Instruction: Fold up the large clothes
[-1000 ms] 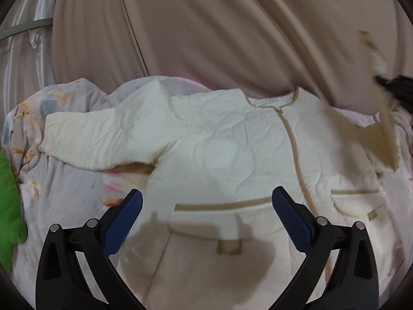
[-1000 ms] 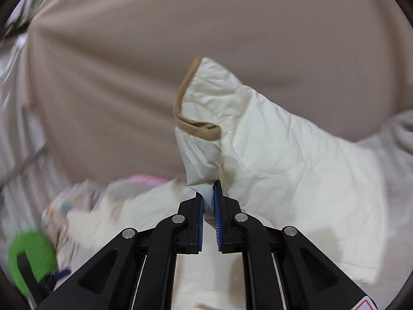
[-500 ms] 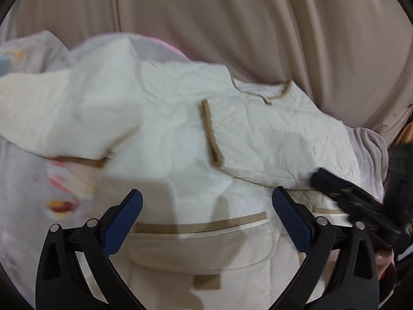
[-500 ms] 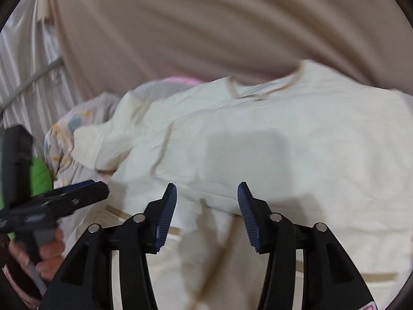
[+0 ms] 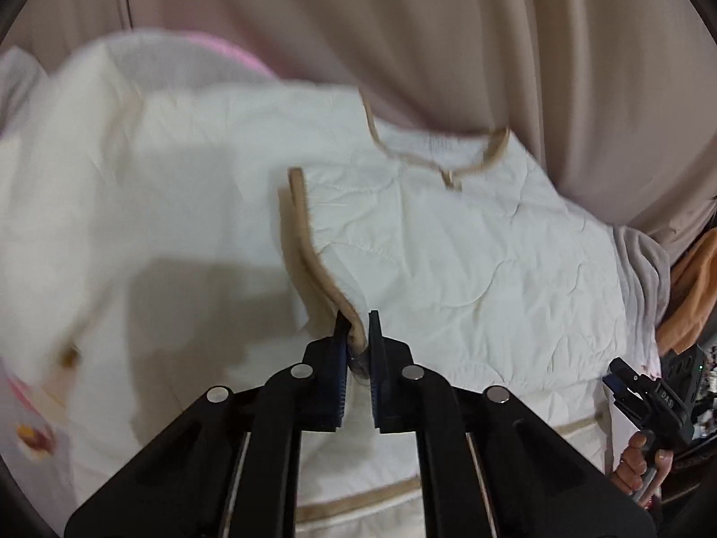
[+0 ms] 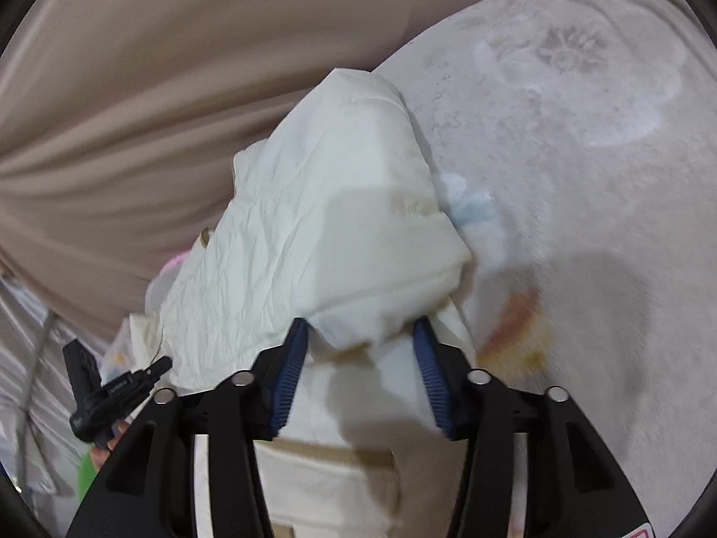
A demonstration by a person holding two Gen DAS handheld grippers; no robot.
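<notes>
A cream quilted jacket (image 5: 470, 260) with tan trim lies spread on a bed. One sleeve is folded across its chest, and my left gripper (image 5: 357, 318) is shut on that sleeve's tan cuff (image 5: 309, 242). In the right wrist view, my right gripper (image 6: 360, 336) is open with its blue pads on either side of a bunched fold of the jacket (image 6: 322, 224) near its side edge. The right gripper also shows at the far right of the left wrist view (image 5: 650, 394).
A pale grey printed blanket (image 6: 582, 143) covers the bed under the jacket. A beige curtain (image 5: 403, 36) hangs behind. An orange cloth (image 5: 699, 278) lies at the right edge. The left gripper's handle (image 6: 112, 390) shows low left in the right wrist view.
My left gripper has moved in and shut on the folded sleeve's cuff. My right gripper has swung right, off the sleeve, and now stands open around the jacket's side.
</notes>
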